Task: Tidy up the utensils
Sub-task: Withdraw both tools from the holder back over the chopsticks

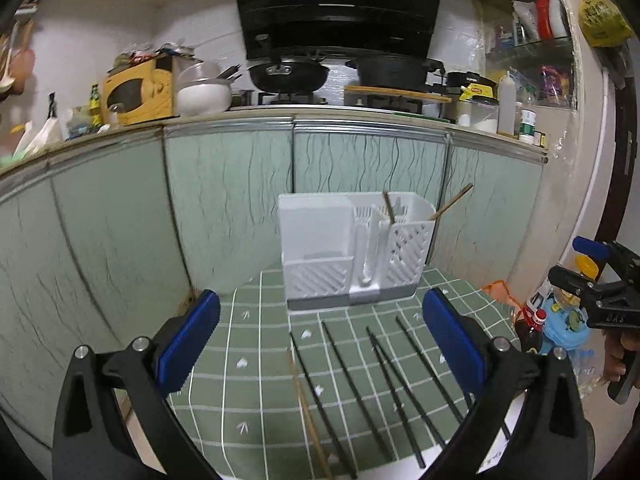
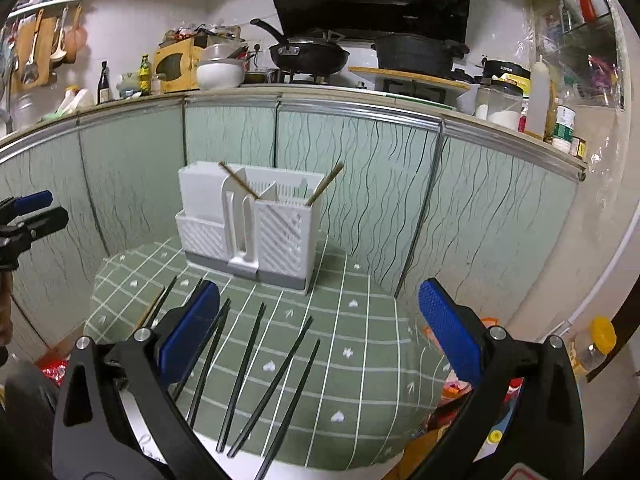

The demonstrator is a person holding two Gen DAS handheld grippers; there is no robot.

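A white slotted utensil holder [image 1: 352, 248] stands at the far side of a small table with a green checked cloth [image 1: 256, 360]. Two wooden chopsticks [image 1: 450, 202] lean inside it; the holder shows in the right wrist view too [image 2: 256, 224]. Several black chopsticks [image 1: 352, 384] and one wooden chopstick [image 1: 308, 412] lie on the cloth in front of it; the black ones also show in the right wrist view [image 2: 276, 376]. My left gripper [image 1: 320, 336] is open and empty above them. My right gripper [image 2: 320, 328] is open and empty above the chopsticks, and appears at the right edge of the left wrist view [image 1: 600, 280].
Green cabinet doors [image 1: 224, 200] stand close behind the table, under a counter with pans [image 1: 288, 74], bowls and jars. Bottles and bags [image 1: 556, 324] sit on the floor to the right of the table. A yellow-lidded jar [image 2: 596, 344] stands at the right.
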